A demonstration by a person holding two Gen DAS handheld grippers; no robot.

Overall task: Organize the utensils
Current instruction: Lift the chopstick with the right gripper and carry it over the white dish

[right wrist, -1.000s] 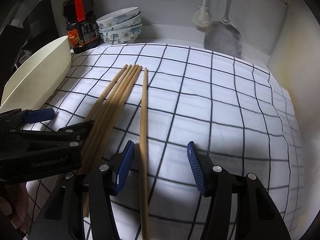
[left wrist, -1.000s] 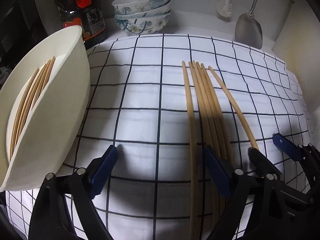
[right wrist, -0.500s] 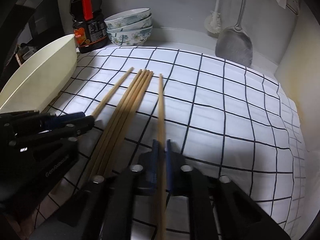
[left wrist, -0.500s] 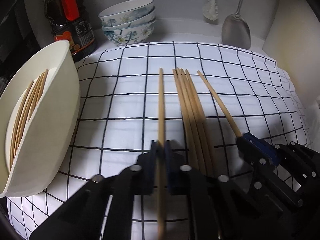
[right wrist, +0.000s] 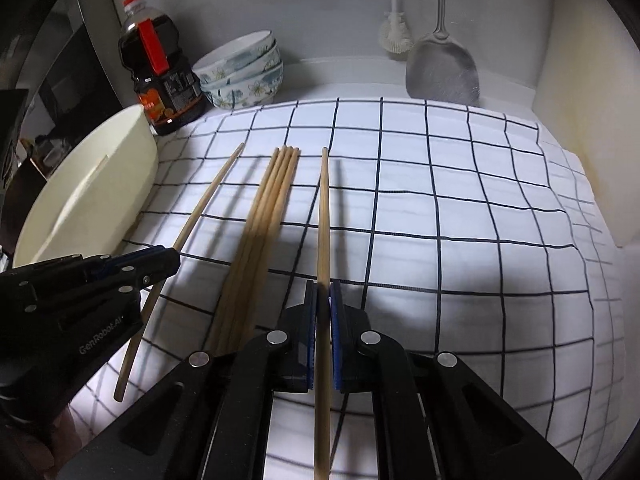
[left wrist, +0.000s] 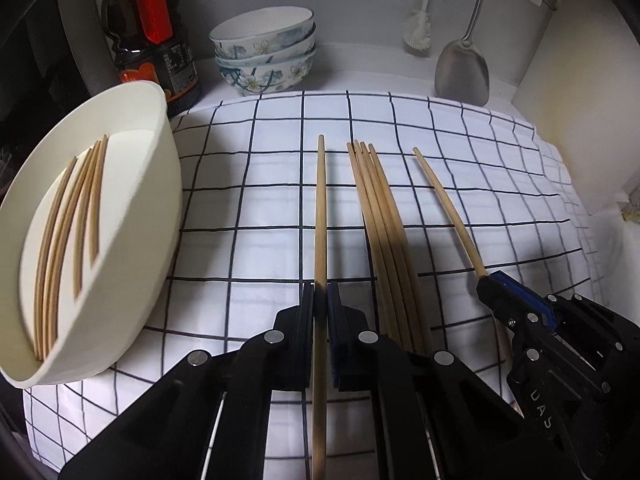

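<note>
Each hand-held gripper, left (left wrist: 321, 312) and right (right wrist: 323, 312), pinches one chopstick (left wrist: 320, 216) near its end; swing toward the bowl (left wrist: 132, 248) left of you and it could pivot, slip free.

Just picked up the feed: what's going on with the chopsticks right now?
Each gripper is clamped on one chopstick. The left gripper holds a chopstick; the right gripper holds another. Four loose chopsticks lie bundled on the checked cloth. Several more already lie in the cream bowl.
</note>
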